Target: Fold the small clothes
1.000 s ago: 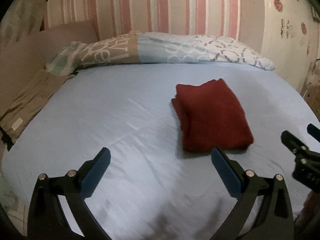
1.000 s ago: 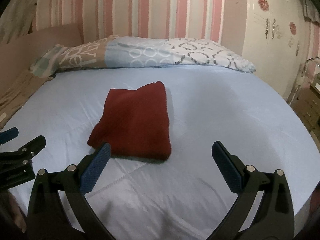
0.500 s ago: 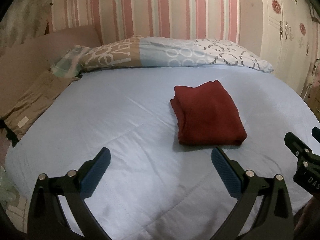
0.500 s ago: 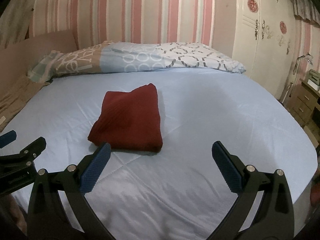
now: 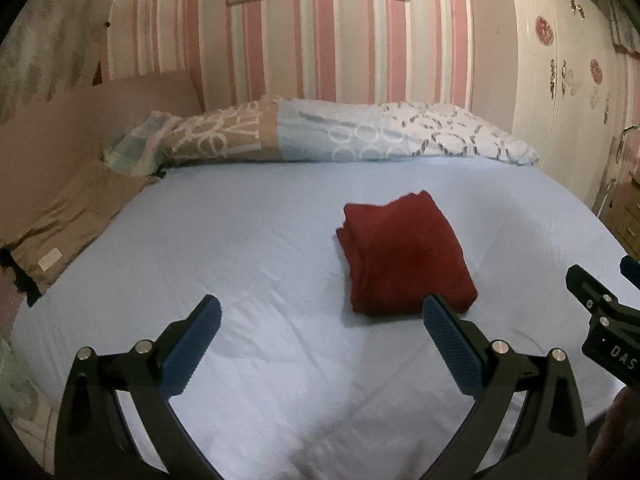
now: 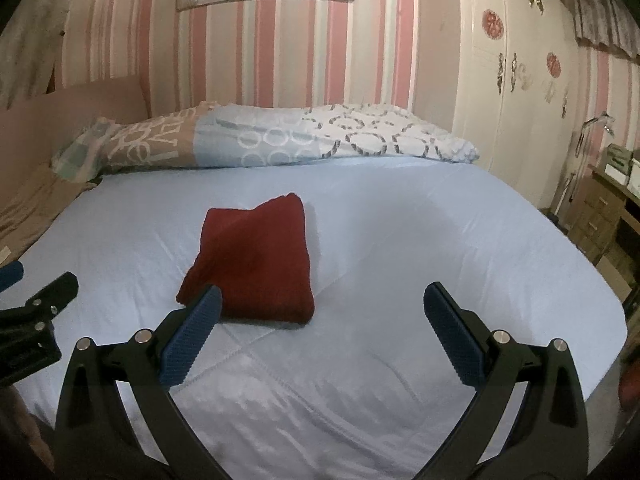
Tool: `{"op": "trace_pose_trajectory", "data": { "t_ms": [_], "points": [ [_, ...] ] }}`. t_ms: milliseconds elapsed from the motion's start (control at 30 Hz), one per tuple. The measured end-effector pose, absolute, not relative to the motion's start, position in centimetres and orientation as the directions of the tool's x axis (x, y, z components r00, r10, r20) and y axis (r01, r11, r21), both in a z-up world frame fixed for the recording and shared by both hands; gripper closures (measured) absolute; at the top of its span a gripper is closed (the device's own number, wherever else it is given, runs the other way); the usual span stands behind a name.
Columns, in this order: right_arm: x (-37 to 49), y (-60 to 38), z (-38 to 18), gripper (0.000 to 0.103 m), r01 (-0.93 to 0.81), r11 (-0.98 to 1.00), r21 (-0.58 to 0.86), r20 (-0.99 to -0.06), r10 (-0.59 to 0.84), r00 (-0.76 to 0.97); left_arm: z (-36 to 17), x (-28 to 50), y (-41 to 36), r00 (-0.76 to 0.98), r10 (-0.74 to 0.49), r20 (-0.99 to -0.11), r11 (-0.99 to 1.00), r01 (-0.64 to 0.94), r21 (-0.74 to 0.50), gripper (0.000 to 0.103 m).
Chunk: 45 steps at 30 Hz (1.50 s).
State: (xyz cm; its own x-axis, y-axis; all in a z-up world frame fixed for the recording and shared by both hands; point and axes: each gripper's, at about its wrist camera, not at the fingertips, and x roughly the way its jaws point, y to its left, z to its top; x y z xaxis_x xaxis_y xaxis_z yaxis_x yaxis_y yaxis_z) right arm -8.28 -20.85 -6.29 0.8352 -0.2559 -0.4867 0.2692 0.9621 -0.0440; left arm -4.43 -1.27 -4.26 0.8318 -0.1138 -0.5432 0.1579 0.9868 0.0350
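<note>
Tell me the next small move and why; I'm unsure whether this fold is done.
Probably draw both away and leave it. The red garment lies as a compact folded rectangle on the light blue bedsheet, and the left hand-held gripper and right hand-held gripper are both open, holding nothing, short of it.
</note>
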Motion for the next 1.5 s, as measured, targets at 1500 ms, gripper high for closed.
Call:
{"op": "trace_pose_trajectory", "data": {
  "t_ms": [1500],
  "points": [
    [-10.1, -20.3, -4.2, 0.003, 0.277, 0.960, -0.042, -0.446, -0.266, 0.854, -2.9, -5.2, 0.5, 0.841, -0.098, -0.532, 0.991, 0.130, 0.023, 0.002]
  ]
}}
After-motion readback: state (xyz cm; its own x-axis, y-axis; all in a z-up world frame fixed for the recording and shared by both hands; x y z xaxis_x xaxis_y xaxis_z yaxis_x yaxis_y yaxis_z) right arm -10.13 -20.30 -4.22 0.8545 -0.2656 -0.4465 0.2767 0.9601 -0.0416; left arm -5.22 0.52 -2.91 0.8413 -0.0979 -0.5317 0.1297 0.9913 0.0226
